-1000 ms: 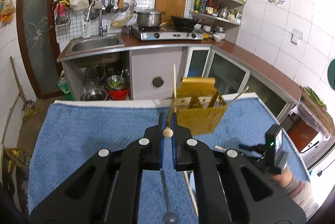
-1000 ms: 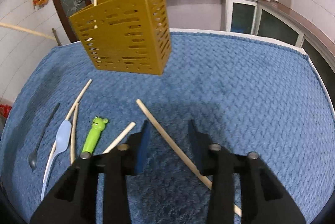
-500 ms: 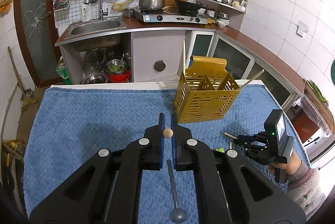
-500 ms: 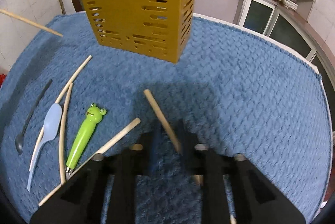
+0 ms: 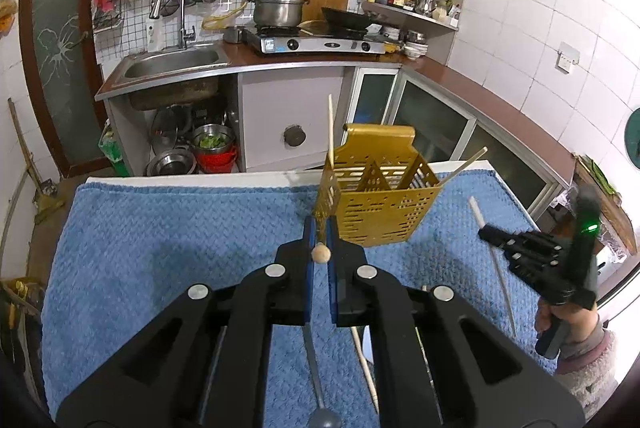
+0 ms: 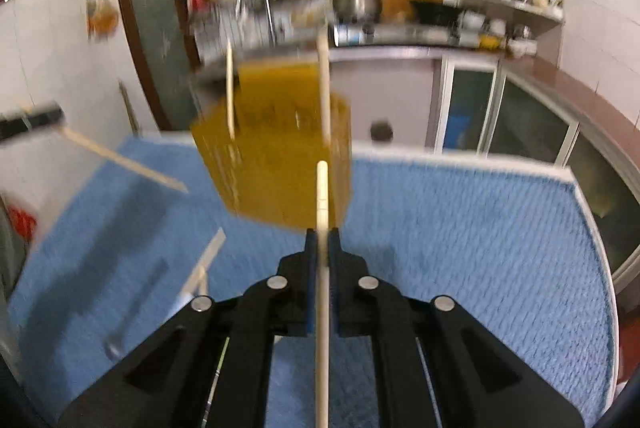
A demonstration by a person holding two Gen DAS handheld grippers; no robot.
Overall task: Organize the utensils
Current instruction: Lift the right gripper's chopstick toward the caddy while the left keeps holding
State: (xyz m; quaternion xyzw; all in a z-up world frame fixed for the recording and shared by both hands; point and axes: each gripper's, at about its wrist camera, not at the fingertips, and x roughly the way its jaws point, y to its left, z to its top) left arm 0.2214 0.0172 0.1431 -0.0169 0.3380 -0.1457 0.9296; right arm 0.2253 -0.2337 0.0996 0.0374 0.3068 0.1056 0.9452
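Right fingers (image 6: 322, 242), just closing, clench a smooth round wooden chopstick (image 6: 322, 196); left fingers (image 5: 320, 228) pinch another chopstick (image 5: 320, 254).

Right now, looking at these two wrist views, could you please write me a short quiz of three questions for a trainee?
1. True or false: the right tongs are empty.
2. The yellow holder is on: A) the blue towel; B) the stove; C) the sink.
3. In the left wrist view, how many sticks rise out of the holder?
Key: 1 false: their jaws have just been closing and now pinch a chopstick. 2 A. 3 two.
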